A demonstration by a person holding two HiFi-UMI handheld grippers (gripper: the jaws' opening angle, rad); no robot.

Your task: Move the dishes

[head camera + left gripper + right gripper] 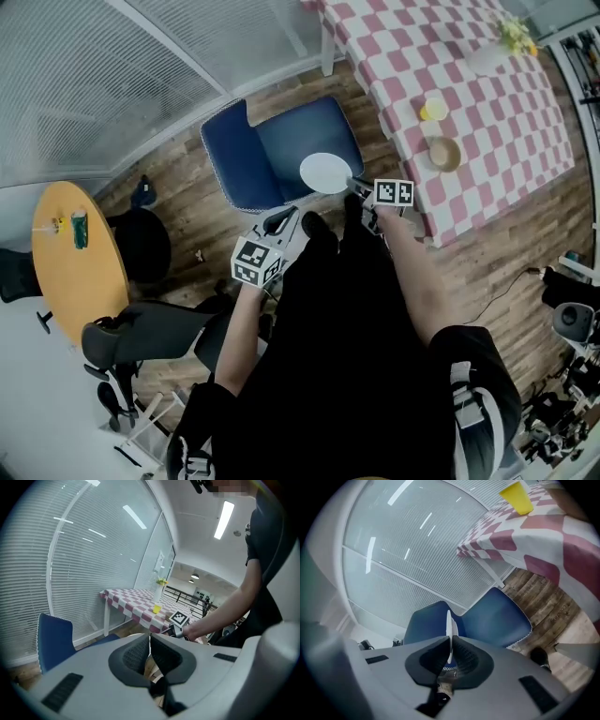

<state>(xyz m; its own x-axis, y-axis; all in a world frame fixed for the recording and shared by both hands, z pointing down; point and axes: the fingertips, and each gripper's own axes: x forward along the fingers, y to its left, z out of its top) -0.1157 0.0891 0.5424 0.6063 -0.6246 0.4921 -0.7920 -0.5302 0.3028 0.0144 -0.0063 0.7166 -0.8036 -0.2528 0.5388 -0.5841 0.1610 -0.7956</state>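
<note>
As the task stands: one dish, a white plate [325, 172], is held clear of every surface at the centre of the head view, over the blue chair [281, 141]. It is judged to be in transit and not yet set down.
Destination: none is shown, so it cannot be told whether the plate is meant for the bench or for another place.
Bench [487, 122]: it is seen at the upper right of the head view and is covered by a red-and-white checked cloth.
Left to do: a yellow cup [433, 110] and a brown bowl [443, 153] are seen standing on the bench, near each other but apart, with a vase of flowers [489, 58] further up. The cup and bowl are judged to be dishes yet to be handled.
Right claw [450, 641]: it is clenched on the rim of the plate, which is seen edge-on and upright between the pads at the centre of the right gripper view.
Left claw [149, 644]: its pads are brought together and nothing is held. In the head view it is placed lower left of the plate, apart from it.
Grip: only the thin rim is pinched, so a slip is judged possible if the plate is swung.
</note>
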